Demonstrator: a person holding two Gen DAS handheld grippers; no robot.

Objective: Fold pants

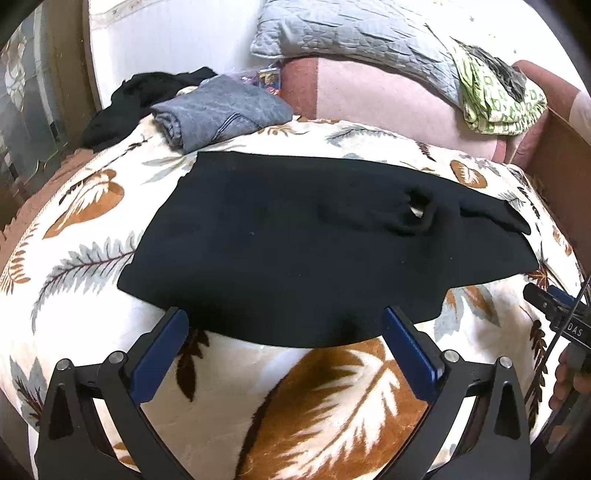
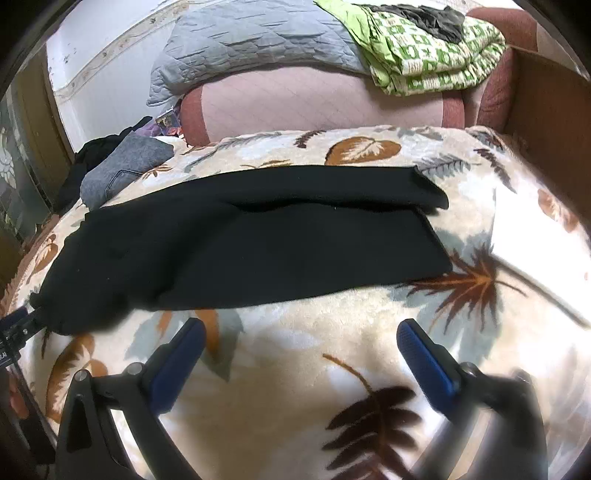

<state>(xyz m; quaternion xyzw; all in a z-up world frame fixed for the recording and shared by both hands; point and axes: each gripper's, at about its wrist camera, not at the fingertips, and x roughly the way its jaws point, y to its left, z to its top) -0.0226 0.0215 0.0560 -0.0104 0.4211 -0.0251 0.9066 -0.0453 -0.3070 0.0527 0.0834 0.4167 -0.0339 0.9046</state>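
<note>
Flat across the leaf-print blanket (image 1: 92,258) lie the black pants (image 1: 295,236), one leg laid over the other, the waist end toward the left and the leg ends toward the right in the right wrist view. Both left tongs (image 1: 286,315) and right tongs (image 2: 301,326) are spread wide and hold nothing. The left tongs' blue fingertips (image 1: 177,321) sit at the near hem of the pants; the right tongs hover over bare blanket just short of the fabric. Behind the pants rest folded grey jeans (image 1: 218,107), a grey quilted pillow (image 1: 354,33) and a green patterned cloth (image 1: 498,99).
</note>
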